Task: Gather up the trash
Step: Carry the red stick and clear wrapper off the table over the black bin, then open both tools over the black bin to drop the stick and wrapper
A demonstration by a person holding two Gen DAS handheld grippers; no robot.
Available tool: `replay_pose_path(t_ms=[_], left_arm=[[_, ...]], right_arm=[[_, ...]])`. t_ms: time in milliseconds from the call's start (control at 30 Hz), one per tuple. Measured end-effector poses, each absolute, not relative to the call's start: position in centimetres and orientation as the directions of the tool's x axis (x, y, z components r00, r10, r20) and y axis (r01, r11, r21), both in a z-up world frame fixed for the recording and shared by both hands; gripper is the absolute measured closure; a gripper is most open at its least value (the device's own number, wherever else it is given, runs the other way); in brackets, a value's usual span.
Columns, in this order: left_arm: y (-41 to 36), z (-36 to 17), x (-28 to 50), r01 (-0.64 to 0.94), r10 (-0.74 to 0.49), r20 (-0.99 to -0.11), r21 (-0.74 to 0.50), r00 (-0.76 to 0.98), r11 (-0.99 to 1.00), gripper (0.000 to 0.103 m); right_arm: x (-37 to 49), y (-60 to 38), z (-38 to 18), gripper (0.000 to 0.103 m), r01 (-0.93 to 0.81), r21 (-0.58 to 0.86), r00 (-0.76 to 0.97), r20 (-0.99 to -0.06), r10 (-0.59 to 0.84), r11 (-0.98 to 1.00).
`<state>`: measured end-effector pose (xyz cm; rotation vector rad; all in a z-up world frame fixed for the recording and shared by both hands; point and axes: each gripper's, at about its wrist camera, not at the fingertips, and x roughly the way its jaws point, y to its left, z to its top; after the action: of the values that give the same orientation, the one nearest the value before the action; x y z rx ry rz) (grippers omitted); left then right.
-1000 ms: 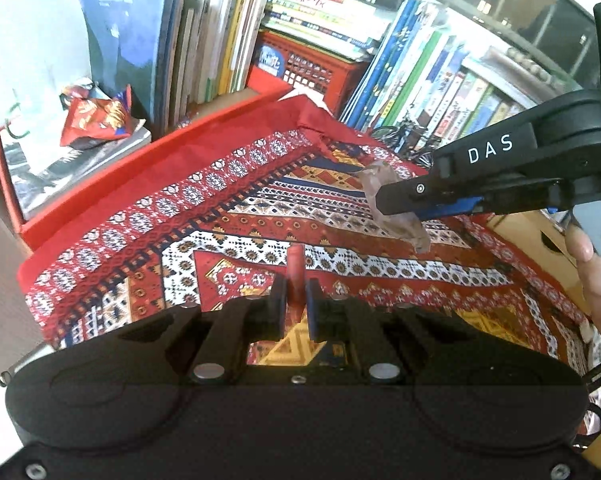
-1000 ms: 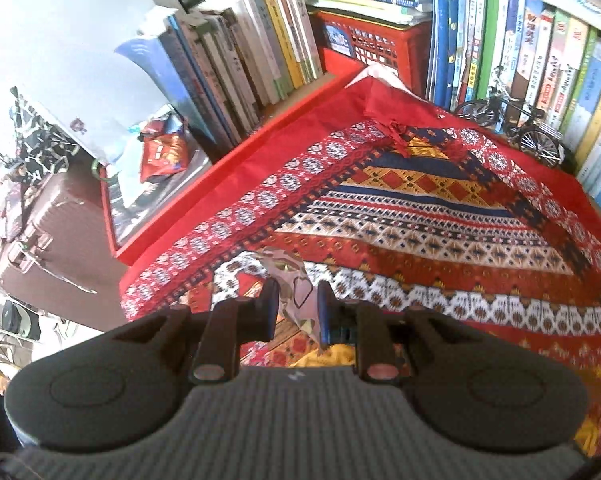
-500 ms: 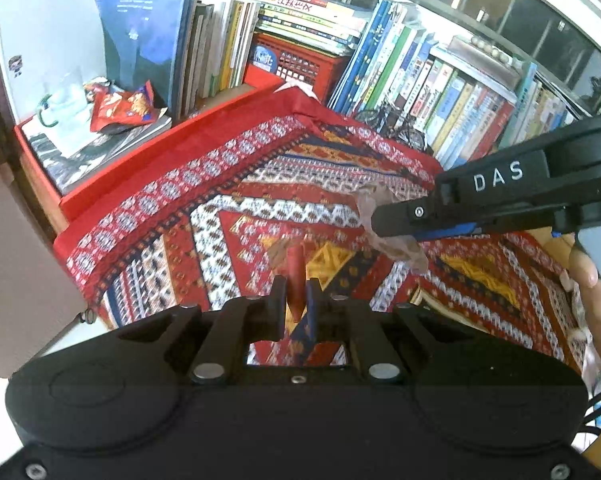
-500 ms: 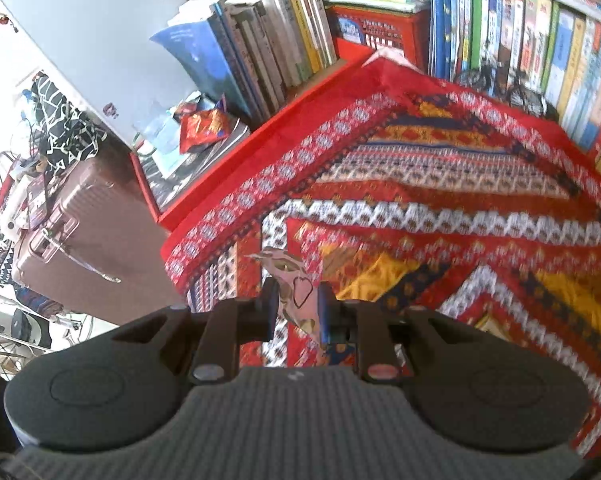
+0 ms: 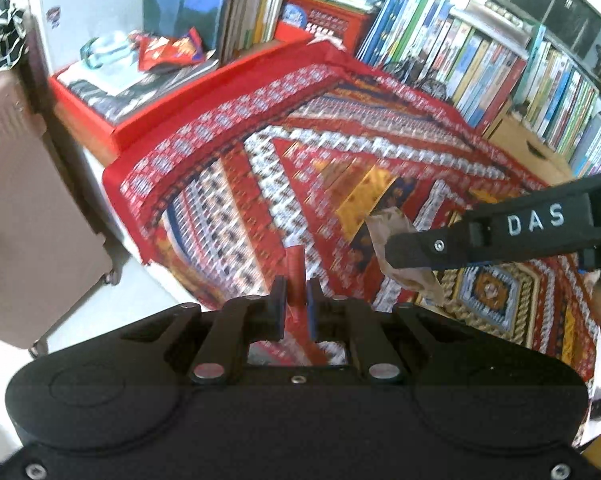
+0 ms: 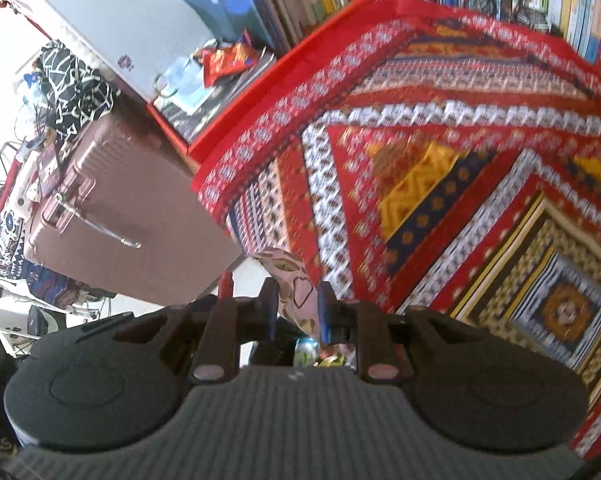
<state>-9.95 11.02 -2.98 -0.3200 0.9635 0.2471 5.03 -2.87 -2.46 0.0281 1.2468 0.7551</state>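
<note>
The left gripper (image 5: 296,294) is pinching a thin red wrapper (image 5: 296,276) at lower centre; the right gripper (image 6: 296,306) is clamping a pinkish patterned wrapper (image 6: 296,296), low in frame; both are best carried binward with jaws kept tight.

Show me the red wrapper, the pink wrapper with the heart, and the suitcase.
red wrapper (image 5: 296,276): left wrist view, upright strip above the pads.
pink wrapper (image 6: 298,296): right wrist view, heart-printed middle between the pads.
suitcase (image 6: 112,216): right wrist view, ribbed top face.
</note>
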Motion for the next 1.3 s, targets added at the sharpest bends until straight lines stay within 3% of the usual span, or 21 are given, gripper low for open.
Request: replay_pose_path(t_ms=[633, 1300], left_arm=[[15.2, -10.0, -17.0, -0.429, 0.071, -0.918, -0.113, 0.389, 0.896, 0.093], [15.4, -15.9, -17.7, -0.459, 0.040, -0.963, -0.089, 0.265, 0.884, 0.092]], right_arm=[[-2.6, 0.4, -9.9, 0.078, -0.401, 0.449, 0.002, -0.871, 0.491, 0.798], [-3.8, 1.7, -15.4, 0.074, -0.334, 0.439, -0.054, -0.892, 0.448, 0.834]])
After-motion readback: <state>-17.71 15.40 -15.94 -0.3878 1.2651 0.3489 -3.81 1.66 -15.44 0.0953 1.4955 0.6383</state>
